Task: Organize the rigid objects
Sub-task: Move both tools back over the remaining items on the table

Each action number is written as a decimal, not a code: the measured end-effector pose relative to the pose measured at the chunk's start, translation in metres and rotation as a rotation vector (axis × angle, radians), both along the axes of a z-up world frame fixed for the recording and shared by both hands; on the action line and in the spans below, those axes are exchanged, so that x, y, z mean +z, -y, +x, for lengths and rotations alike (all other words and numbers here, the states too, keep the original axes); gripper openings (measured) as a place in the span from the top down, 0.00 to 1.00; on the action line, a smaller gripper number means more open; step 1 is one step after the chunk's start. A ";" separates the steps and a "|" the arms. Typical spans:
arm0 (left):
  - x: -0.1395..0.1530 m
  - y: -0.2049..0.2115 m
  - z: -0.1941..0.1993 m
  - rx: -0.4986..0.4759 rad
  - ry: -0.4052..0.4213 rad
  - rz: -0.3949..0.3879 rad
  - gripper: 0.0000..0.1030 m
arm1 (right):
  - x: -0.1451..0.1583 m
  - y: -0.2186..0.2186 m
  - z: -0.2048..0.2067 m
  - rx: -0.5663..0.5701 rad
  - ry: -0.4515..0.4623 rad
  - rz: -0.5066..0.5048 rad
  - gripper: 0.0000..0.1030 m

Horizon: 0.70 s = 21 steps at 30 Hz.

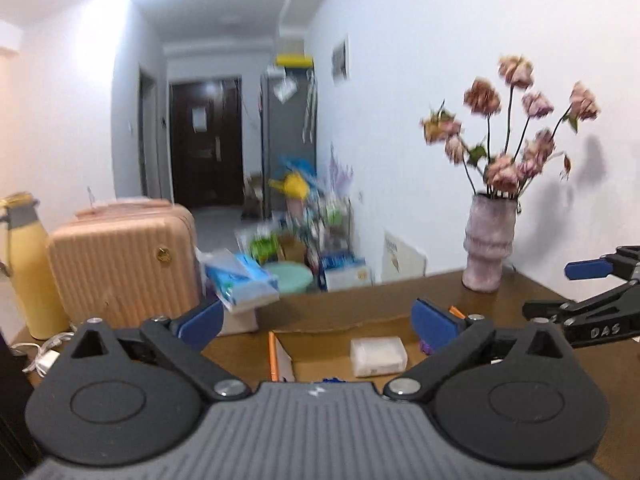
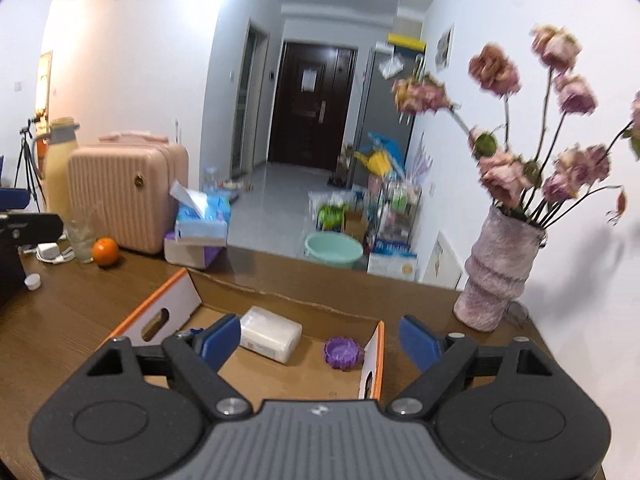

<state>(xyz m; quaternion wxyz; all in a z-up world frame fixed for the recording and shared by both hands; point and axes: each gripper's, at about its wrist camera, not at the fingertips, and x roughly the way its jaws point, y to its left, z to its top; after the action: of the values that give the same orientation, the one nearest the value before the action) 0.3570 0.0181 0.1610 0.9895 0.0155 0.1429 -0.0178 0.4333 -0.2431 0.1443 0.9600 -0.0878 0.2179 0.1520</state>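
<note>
Both tongs apart, empty: left gripper (image 1: 316,322), right gripper (image 2: 320,340) above cardboard box (image 2: 280,372). Risk: right swing toward 2 o'clock topples flower vase (image 2: 496,272).

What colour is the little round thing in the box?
Purple, clearest in the right wrist view, lying in the cardboard box.

Two wrist views, each looking forward along my own fingers, low above a wooden table (image 2: 80,312).

Both face across the table toward the hallway door (image 2: 312,100). The left camera sits near the cardboard box (image 1: 320,320); the right one looks down into it from a little further right. Both share the box, the white case (image 2: 270,334), the vase (image 1: 486,248) and the pink suitcase (image 1: 120,264).
</note>
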 end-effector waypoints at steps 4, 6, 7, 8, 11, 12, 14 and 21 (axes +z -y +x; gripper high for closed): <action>-0.018 -0.001 -0.053 0.025 0.105 0.063 0.00 | -0.009 0.007 -0.043 0.011 0.106 0.042 0.11; -0.031 -0.003 -0.084 0.042 0.155 0.097 0.00 | -0.014 0.007 -0.066 0.018 0.139 0.043 0.11; -0.038 -0.004 -0.101 0.050 0.177 0.103 0.00 | -0.017 0.007 -0.077 0.023 0.154 0.042 0.10; -0.046 -0.006 -0.118 0.058 0.193 0.100 0.00 | -0.021 0.008 -0.092 0.037 0.176 0.051 0.08; -0.069 -0.013 -0.164 0.066 0.216 0.033 0.00 | -0.037 0.013 -0.134 0.057 0.207 0.096 0.06; -0.077 -0.014 -0.180 0.073 0.223 0.012 0.00 | -0.044 0.015 -0.145 0.062 0.203 0.112 0.06; -0.095 -0.014 -0.209 0.074 0.238 0.024 0.00 | -0.062 0.016 -0.168 0.058 0.182 0.132 0.06; -0.135 -0.019 -0.243 0.084 0.152 0.051 0.00 | -0.125 0.005 -0.225 0.007 0.132 0.124 0.06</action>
<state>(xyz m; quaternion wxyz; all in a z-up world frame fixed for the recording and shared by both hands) 0.1137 0.0375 0.0261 0.9966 0.0361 0.0683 0.0286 0.2085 -0.2481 0.0192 0.9754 -0.0389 0.1440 0.1622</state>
